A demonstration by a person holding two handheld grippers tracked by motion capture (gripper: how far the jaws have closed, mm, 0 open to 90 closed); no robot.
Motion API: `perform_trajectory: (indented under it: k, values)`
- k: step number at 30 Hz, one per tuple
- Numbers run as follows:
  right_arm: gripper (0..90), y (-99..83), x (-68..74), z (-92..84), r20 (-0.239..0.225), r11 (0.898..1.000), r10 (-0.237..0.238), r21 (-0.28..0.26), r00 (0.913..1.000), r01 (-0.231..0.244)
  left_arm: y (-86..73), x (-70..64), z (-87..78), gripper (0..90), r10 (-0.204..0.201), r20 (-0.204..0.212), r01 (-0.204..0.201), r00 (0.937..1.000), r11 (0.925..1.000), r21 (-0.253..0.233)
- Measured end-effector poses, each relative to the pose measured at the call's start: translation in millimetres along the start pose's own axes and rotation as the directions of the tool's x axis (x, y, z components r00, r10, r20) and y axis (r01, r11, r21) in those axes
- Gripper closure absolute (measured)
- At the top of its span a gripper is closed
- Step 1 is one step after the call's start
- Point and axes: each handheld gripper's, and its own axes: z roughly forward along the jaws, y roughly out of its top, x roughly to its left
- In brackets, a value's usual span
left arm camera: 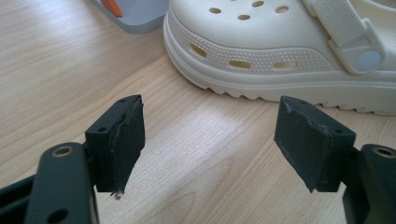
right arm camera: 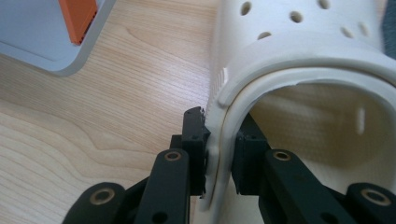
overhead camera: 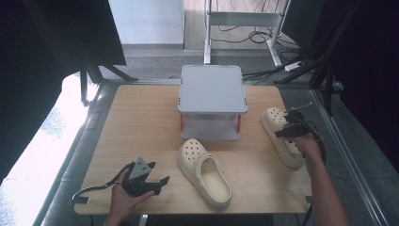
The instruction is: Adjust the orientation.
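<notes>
Two cream perforated clogs lie on the wooden table (overhead camera: 141,122). One clog (overhead camera: 204,172) lies at the front centre, toe toward the shelf; the left gripper view shows its side and strap (left arm camera: 280,51) close ahead. My left gripper (overhead camera: 161,185) rests to the left of it, open, with bare wood between its pads (left arm camera: 210,140). The other clog (overhead camera: 276,121) lies near the table's right edge. My right gripper (overhead camera: 289,129) is shut on the rim of its opening (right arm camera: 303,42), one pad outside the wall and one inside (right arm camera: 222,140).
A grey two-tier shelf (overhead camera: 211,87) with orange posts (right arm camera: 79,16) stands at the back centre of the table; its corner (left arm camera: 135,14) lies just beyond the centre clog. Black frame rails run along both table sides. A desk frame and cables stand on the floor behind.
</notes>
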Motion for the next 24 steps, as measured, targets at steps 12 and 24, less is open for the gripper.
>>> perform_trajectory:
  k: [12, 24]
  values:
    - [78.0, -36.6, 45.6, -48.6, -0.073, 0.990, -0.130, -0.068, 0.9888, 0.126, 0.5, -0.2, -0.6, 25.0, -0.005, 0.003, 0.005, 1.0000, 1.0000, -0.006]
    - [77.9, -59.2, 120.7, -45.9, -0.176, 0.961, -0.276, -0.076, 0.9450, 0.266, 0.3, -0.1, 0.1, 25.1, -0.005, 0.005, 0.005, 1.0000, 1.0000, -0.004]
